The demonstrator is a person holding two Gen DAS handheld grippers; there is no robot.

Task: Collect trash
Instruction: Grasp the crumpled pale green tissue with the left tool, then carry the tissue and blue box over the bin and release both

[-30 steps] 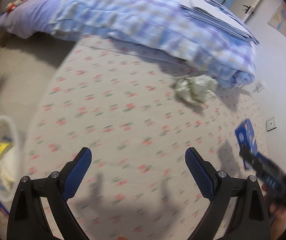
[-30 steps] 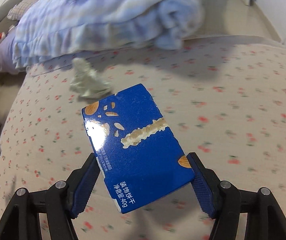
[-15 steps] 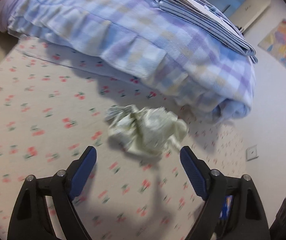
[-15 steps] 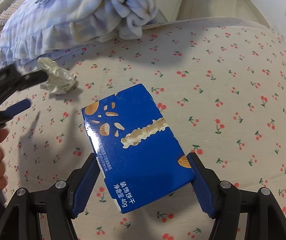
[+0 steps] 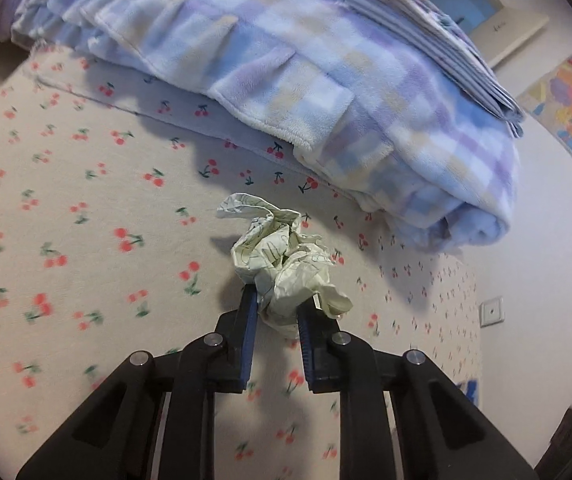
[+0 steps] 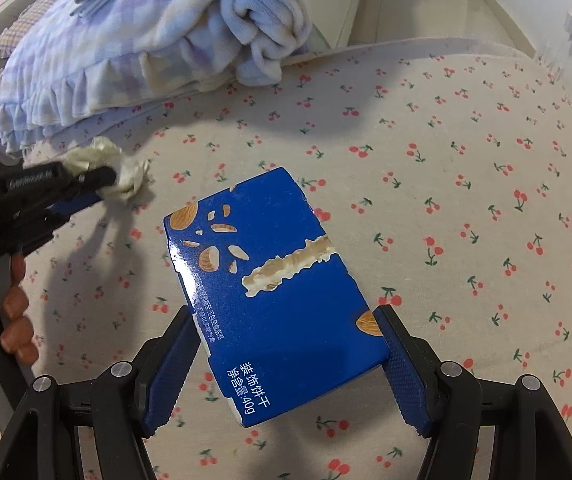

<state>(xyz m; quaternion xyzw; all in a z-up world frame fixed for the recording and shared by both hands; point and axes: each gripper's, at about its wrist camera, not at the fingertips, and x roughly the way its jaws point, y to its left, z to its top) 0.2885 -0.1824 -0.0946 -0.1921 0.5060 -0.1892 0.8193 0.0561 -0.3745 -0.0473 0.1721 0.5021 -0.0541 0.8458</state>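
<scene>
Left claw tilts down, closing on crumpled paper.

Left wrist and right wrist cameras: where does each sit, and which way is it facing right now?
Left wrist: on the left tongs, looking down along them at the crumpled paper they are closing on, on the cherry-print bedsheet; only its fingers show.
Right wrist: on the right tongs, looking down at the blue biscuit box they grip; the left tongs and a hand show at left.
Shared: paper, bedsheet, folded blanket.
</scene>
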